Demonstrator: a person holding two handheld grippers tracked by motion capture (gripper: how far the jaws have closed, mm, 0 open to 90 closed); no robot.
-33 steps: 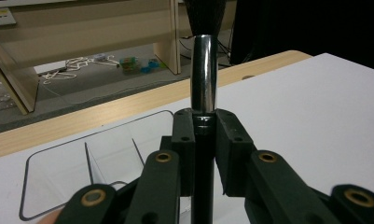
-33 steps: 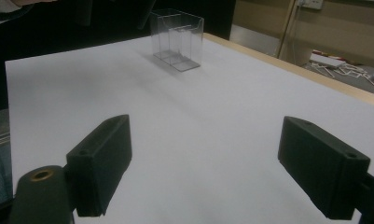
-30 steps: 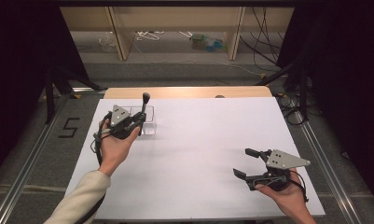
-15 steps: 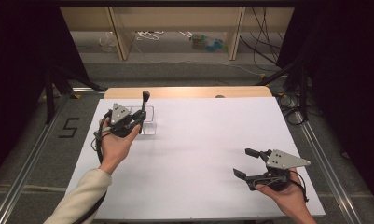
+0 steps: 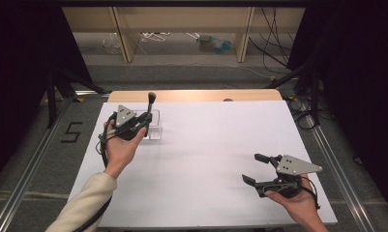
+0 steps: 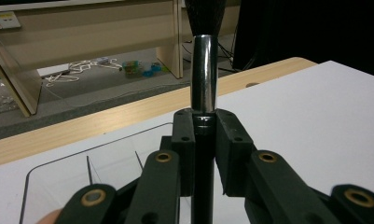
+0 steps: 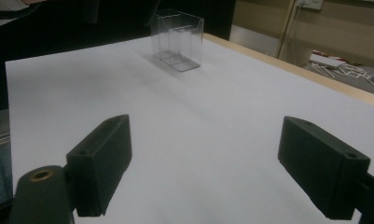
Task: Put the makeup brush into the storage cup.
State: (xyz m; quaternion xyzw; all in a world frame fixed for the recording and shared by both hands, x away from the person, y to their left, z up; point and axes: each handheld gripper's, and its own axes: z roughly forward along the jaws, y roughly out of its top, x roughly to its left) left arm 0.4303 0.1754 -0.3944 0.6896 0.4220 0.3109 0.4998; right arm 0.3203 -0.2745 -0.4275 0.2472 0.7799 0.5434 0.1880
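No visible change across last second. Left hand-held gripper (image 5: 144, 122) clamped on black-and-chrome makeup brush (image 6: 204, 84), upright over clear acrylic compartment box (image 5: 154, 126) at table's (image 5: 211, 145) far-left. Right hand-held gripper (image 5: 257, 169) apart, empty, idle. Likely pre-insertion pause.

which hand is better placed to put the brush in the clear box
Left. The left tongs are shut on the brush, held upright right over the clear box. The right tongs are open, holding nothing, at the table's opposite near corner.
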